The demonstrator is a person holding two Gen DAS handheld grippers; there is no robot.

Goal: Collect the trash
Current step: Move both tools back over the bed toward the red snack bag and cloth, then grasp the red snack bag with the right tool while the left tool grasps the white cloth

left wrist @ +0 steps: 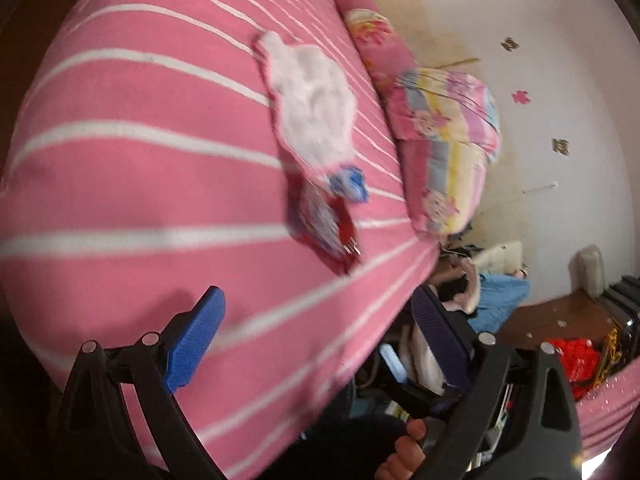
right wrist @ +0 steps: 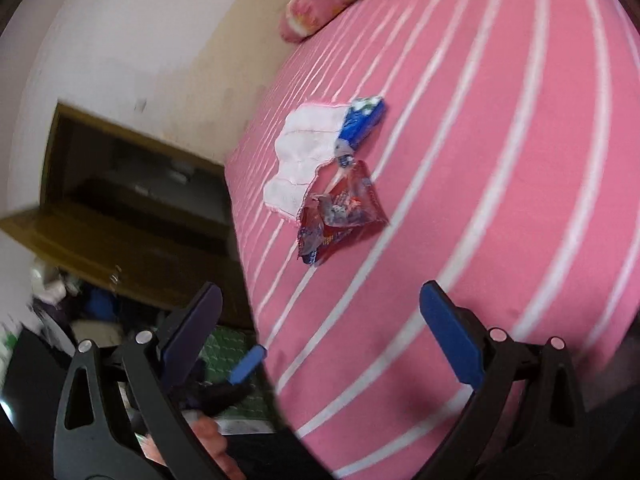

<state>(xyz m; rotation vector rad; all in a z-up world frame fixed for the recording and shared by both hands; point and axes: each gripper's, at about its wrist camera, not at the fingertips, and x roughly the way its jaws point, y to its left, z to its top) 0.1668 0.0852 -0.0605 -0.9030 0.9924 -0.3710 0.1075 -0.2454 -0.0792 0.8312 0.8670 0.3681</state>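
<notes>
Held the left tool [left wrist: 316,296] released, jaws wide apart, nothing between them. Held the right tool [right wrist: 320,288] the same way, spread and empty. Hovered both over the near edge of the bed [right wrist: 500,160], well apart from the trash.

Spotted the trash at 12 o'clock from each tool, lying on the striped sheet: a crumpled red wrapper [right wrist: 340,212], and a blue wrapper [right wrist: 360,124] just beyond it at 12 o'clock. Noted a white cloth [right wrist: 304,152] touching both wrappers, at 11 o'clock from the red one.

Judged several risks. Could pinch the sheet together with the thin red wrapper if lowered too deep into the soft bed. Could snag the cloth along with either wrapper, given how closely all three lay. Could lose the slick, crinkled foil from a shallow grip. Could knock the two tools together, with both aimed at the same small pile.

Could not tell whether the cloth counted as trash or bedding. Could not make out any print on the wrappers through the blur, worst in the left view. Saw no certain bin; only a red bag [left wrist: 576,360] at 4 o'clock in the left view, contents unclear. Saw only part of a hand [left wrist: 404,452] at the bottom edge.
</notes>
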